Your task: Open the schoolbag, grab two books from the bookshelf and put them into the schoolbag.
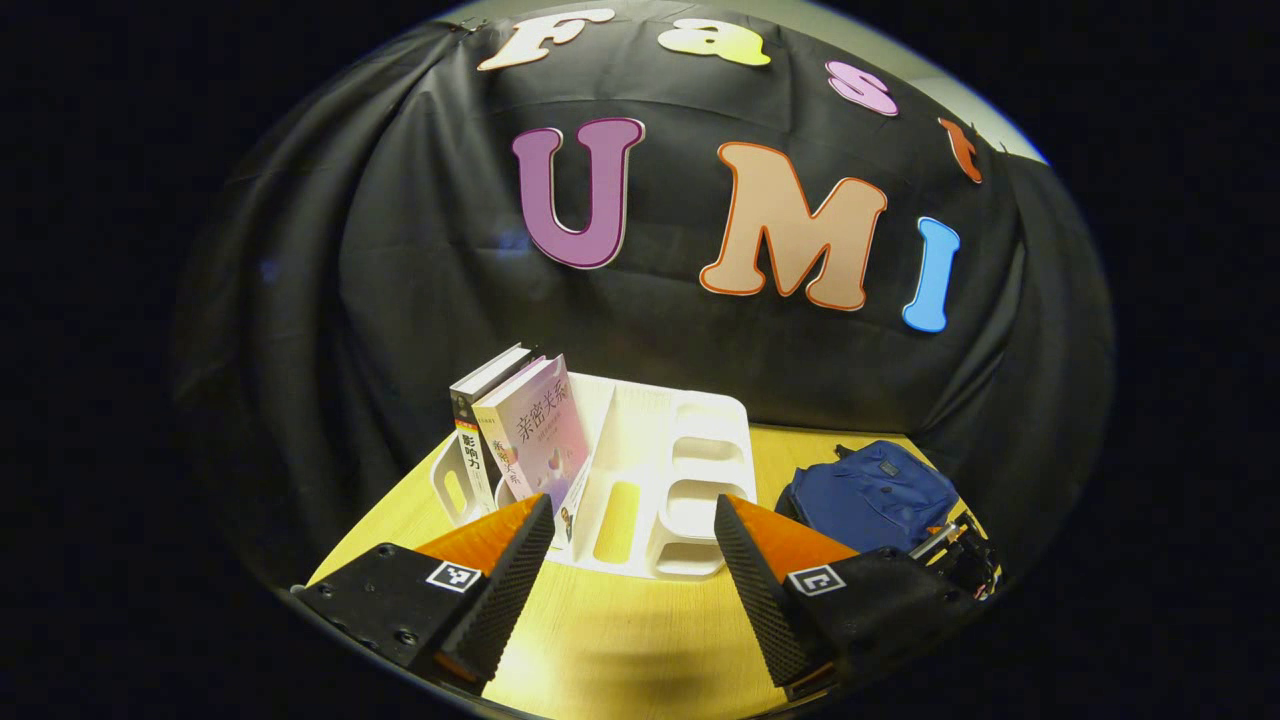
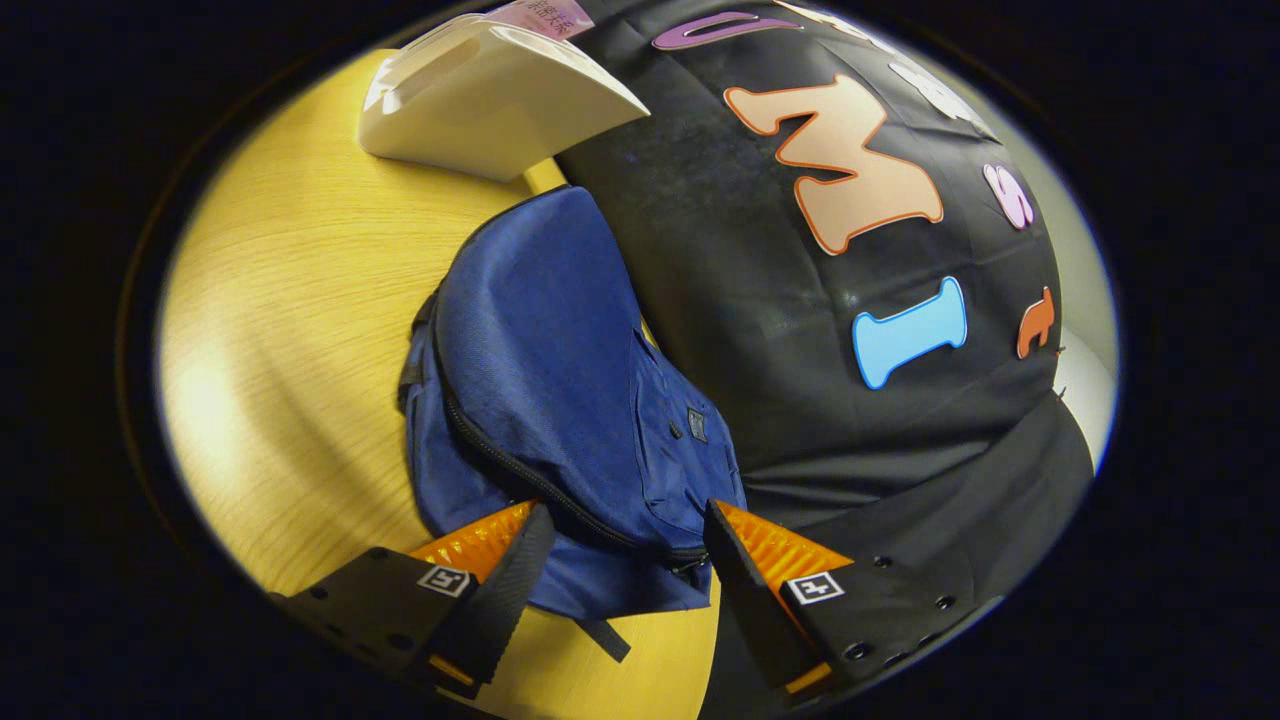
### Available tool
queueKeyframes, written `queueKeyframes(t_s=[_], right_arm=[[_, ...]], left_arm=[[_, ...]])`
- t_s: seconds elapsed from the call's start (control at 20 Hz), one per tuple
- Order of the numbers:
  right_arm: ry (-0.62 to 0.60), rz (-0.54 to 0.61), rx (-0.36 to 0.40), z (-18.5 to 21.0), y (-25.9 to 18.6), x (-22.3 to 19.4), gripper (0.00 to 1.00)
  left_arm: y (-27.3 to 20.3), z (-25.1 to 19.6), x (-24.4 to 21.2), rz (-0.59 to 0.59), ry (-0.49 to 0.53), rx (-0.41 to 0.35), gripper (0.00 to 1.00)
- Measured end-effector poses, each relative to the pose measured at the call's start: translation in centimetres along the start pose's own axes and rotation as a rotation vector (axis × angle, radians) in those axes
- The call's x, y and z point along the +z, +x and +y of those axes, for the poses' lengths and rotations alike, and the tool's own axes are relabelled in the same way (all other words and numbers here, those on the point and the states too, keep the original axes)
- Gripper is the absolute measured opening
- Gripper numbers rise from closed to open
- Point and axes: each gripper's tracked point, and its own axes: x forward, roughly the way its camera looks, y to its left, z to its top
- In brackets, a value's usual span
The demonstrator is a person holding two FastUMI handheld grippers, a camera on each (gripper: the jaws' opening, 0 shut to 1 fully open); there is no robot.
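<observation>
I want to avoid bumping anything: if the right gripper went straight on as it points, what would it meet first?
Most likely the blue schoolbag, near its closed zipper: the open right gripper points straight at it, though depth is unclear.

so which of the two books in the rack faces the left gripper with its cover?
The pink book: its pink cover shows, while the white-spined book behind it shows mainly its spine.

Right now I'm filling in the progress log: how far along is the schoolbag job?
Nothing looks done yet. The schoolbag lies on the table with its zipper closed. In hand: the right gripper, open, sits at the zipper's end. The left gripper is open and empty, facing the bookshelf, where both books stand. Left: unzip, then load two books.
</observation>
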Motion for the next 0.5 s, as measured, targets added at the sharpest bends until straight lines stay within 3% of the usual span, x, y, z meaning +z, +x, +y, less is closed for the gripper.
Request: queueKeyframes(t_s=[0.05,0.1,0.15,0.2,0.25,0.5], right_arm=[[-0.004,0.001,0.001,-0.1,0.5,0.0,0.91],[-0.029,-0.011,-0.003,-0.4,1.2,0.4,0.98],[-0.054,-0.028,-0.017,-0.9,1.3,0.8,0.89],[-0.063,-0.05,-0.026,-1.4,1.7,1.5,1.0],[-0.06,-0.062,-0.033,-1.9,2.0,1.9,0.88],[-0.012,-0.046,-0.044,-2.1,3.7,2.4,0.87]], left_arm=[[0.1,0.2,0.1,0.001,0.0,0.004,0.95],[0.2,0.3,-0.1,0.006,-0.001,0.009,0.95],[0.3,0.4,-0.1,0.013,-0.002,0.012,0.95],[0.5,0.4,-0.4,0.02,-0.006,0.011,0.95],[0.6,0.3,-0.5,0.027,-0.012,0.008,0.95],[1.1,0.3,-0.8,0.043,-0.025,0.007,0.95]])
